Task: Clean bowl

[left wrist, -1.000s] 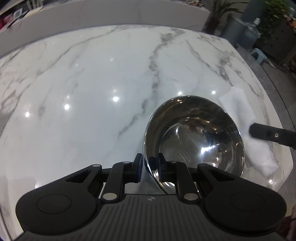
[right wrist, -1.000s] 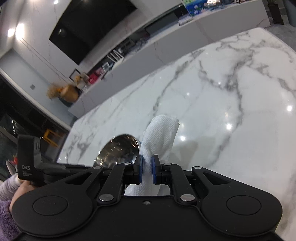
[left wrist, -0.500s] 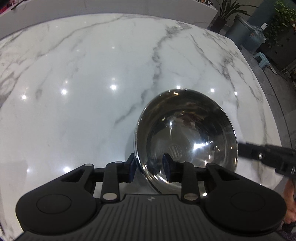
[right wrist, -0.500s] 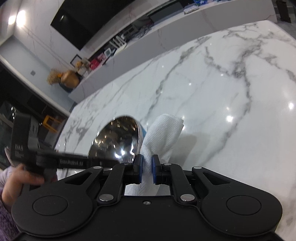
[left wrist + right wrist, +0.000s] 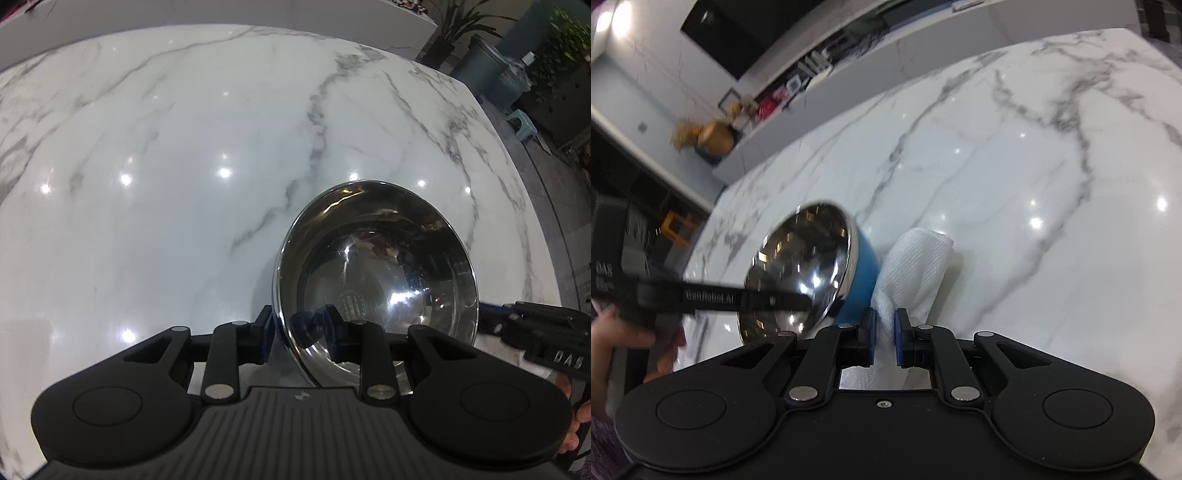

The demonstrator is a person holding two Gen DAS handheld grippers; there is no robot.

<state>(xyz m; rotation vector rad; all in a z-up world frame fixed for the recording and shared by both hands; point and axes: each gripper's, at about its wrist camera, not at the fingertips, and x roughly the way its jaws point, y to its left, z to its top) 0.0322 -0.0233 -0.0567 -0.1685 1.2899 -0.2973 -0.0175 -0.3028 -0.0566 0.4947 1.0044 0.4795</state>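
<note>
I see my left gripper [image 5: 301, 325] straddling the bowl [image 5: 376, 266] rim, jaws just widened, not clamping; my right gripper [image 5: 884, 338] pinches the cloth [image 5: 916, 266] beside the bowl, with bare marble table [image 5: 184, 184] beyond.

Overhead lamps throw small hard glints across my glossy marble table [image 5: 184, 229], and the bowl [image 5: 376, 266] mirrors them. My left view is sharp; fisheye bends the table's far edge. My right view is smeared, worst on the left gripper [image 5: 816, 299] near its left edge.
</note>
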